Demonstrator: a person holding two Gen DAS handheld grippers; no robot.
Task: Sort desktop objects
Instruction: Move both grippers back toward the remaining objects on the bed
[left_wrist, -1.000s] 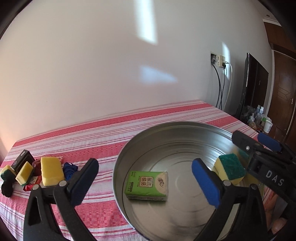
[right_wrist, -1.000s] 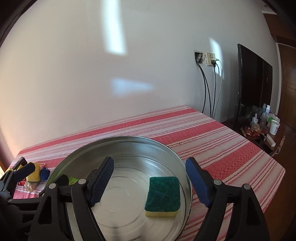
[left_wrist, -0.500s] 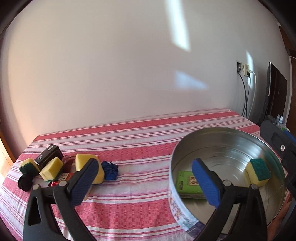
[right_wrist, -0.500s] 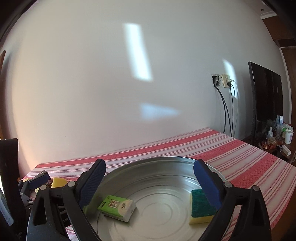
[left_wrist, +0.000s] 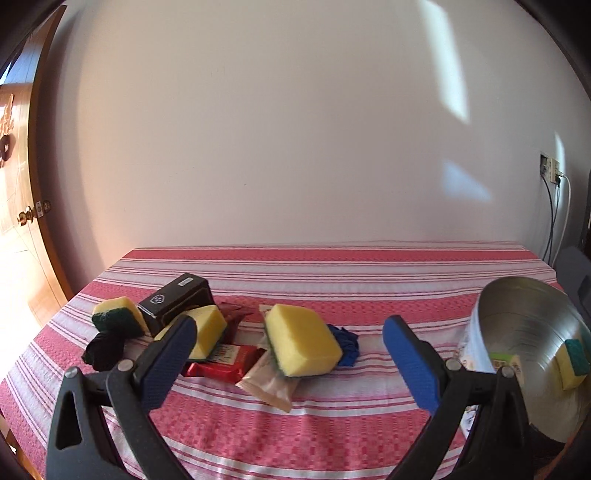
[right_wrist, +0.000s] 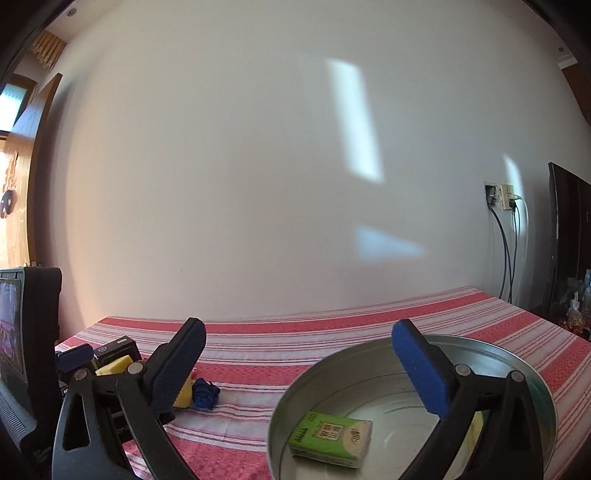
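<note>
A heap lies on the striped cloth in the left wrist view: a big yellow sponge (left_wrist: 301, 341), two smaller sponges (left_wrist: 205, 330) (left_wrist: 116, 317), a black box (left_wrist: 177, 301), a red packet (left_wrist: 221, 363), a beige wrapper (left_wrist: 271, 384) and a blue bundle (left_wrist: 345, 341). My left gripper (left_wrist: 288, 328) hangs open just short of the big sponge, holding nothing. At the right, the metal basin (left_wrist: 528, 332) contains a green tissue pack (right_wrist: 328, 434) and a green-topped sponge (left_wrist: 572, 363). My right gripper (right_wrist: 299, 328) is opening over the basin's near-left rim (right_wrist: 369, 354), with nothing between its pads.
A black cloth lump (left_wrist: 103, 349) sits at the heap's left end. The white wall runs along the table's far edge. Wall sockets with cables (right_wrist: 502, 192) and a dark screen (right_wrist: 569, 240) stand to the right. A wooden door (left_wrist: 22, 221) is on the left.
The left gripper swung left, from over the basin to the heap of sponges. The right gripper's jaws widened and drew back left, leaving the green-topped sponge in the basin.
</note>
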